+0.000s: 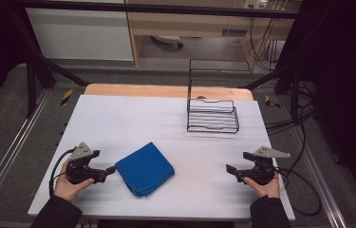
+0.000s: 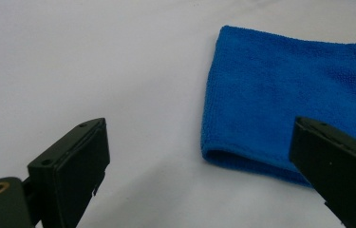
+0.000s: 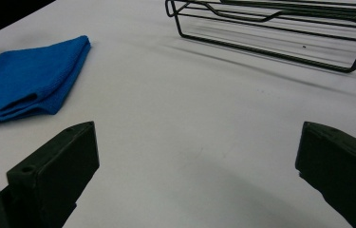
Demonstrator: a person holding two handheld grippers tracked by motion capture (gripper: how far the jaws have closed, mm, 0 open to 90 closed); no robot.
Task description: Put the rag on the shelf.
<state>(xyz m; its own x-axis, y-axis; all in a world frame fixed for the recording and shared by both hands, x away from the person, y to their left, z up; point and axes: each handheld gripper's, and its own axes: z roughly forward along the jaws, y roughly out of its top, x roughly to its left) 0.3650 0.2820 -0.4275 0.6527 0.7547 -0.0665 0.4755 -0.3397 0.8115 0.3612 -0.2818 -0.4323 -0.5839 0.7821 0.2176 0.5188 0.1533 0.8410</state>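
A folded blue cloth (image 1: 145,168) lies flat on the white table (image 1: 133,118), a little left of centre near the front. My left gripper (image 1: 105,166) rests at the front left, held in a hand, its open jaws pointing right with the tips just short of the cloth's left corner. In the left gripper view the cloth (image 2: 289,95) lies ahead and to the right, and nothing sits between the jaws. My right gripper (image 1: 236,162) stands open at the front right, pointing left over bare table. The right gripper view has the cloth (image 3: 28,80) far off on its left.
A black wire rack (image 1: 212,114) stands at the back right of the table, and its lower tray (image 3: 280,33) runs along the top of the right gripper view. Cables trail off both table sides. A metal frame surrounds the table.
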